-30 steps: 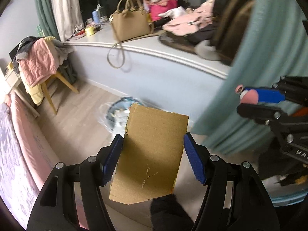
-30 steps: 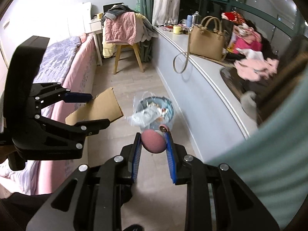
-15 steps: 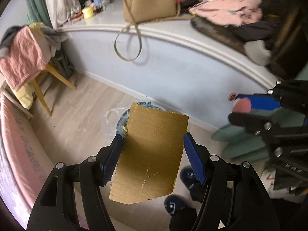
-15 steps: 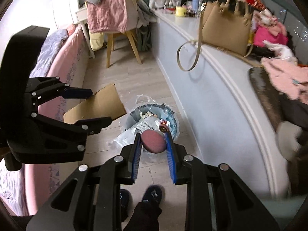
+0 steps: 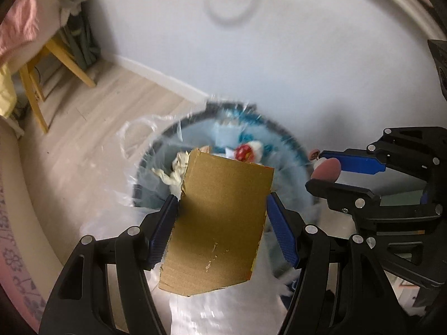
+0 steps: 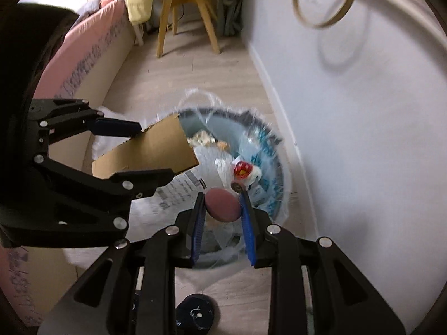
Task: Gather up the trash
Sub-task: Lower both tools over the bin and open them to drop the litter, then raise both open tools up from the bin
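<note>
My left gripper (image 5: pixel 222 203) is shut on a flat piece of brown cardboard (image 5: pixel 218 223), held by its two side edges; the right wrist view shows the same cardboard (image 6: pixel 151 150) over the bin's left rim. My right gripper (image 6: pixel 222 203) is shut on a small round pink thing (image 6: pixel 222 205), which the left wrist view shows as the pink thing (image 5: pixel 327 169) at the bin's right edge. Below both sits a round blue-grey trash bin (image 6: pixel 275 173) lined with a clear plastic bag, holding paper and wrappers, with its rim (image 5: pixel 156 142) showing beyond the cardboard.
A white wall (image 6: pixel 349 125) with a ledge rises right behind the bin, a tan bag strap (image 6: pixel 324 0) hanging from it. A yellow-legged chair (image 6: pixel 184 14) draped with clothes stands farther back. A pink bed (image 6: pixel 83 44) runs along the left. A dark shoe (image 6: pixel 195 311) is on the wood floor.
Both grippers have dropped steeply toward the floor and now hang close over the bin, which fills the middle of both views. Their holds on the cardboard and the pink thing are unchanged.
</note>
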A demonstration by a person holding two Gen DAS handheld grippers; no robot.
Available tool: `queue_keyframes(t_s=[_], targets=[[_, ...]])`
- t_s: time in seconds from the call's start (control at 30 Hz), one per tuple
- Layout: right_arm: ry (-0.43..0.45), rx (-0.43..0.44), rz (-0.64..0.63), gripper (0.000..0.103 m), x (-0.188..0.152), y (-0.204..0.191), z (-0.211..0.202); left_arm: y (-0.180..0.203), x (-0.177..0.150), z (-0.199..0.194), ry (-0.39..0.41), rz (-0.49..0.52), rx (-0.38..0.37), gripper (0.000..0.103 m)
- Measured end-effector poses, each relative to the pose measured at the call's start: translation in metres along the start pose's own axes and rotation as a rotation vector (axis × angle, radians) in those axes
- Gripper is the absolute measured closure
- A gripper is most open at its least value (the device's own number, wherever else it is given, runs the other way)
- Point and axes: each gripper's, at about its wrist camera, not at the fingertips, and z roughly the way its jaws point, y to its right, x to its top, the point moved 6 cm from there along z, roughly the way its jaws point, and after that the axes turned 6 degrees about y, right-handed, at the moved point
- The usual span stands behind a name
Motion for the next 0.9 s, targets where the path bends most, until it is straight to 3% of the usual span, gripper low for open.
queue_keyframes(t_s=[0.27,0.53,0.57,0.63,0.73,0.9], targets=[[-0.043,0.034,-0.042,0.078,-0.011,0.004,0.053,-0.010,-0.008,0.043,-0.026,0.012,-0.009,0.040],[-0.100,0.043,-0.072,0.077,-0.010,0.007,0.076,-0.010,-0.006,0.057,-0.048,0.001,-0.051,0.039],[-0.102,0.039,-0.084,0.072,-0.010,0.007,0.076,-0.009,-0.005,0.057,-0.051,0.001,-0.056,0.036],[-0.095,0.037,-0.093,0.033,-0.009,0.008,0.077,-0.007,-0.001,0.053,-0.042,0.000,-0.054,0.025],[-0.100,0.043,-0.091,0.022,-0.009,0.010,0.075,-0.006,0.005,0.048,-0.028,0.010,-0.018,0.007],[-0.089,0.029,-0.104,0.022,-0.005,0.013,0.066,-0.006,0.011,0.038,-0.012,-0.004,0.019,0.006]])
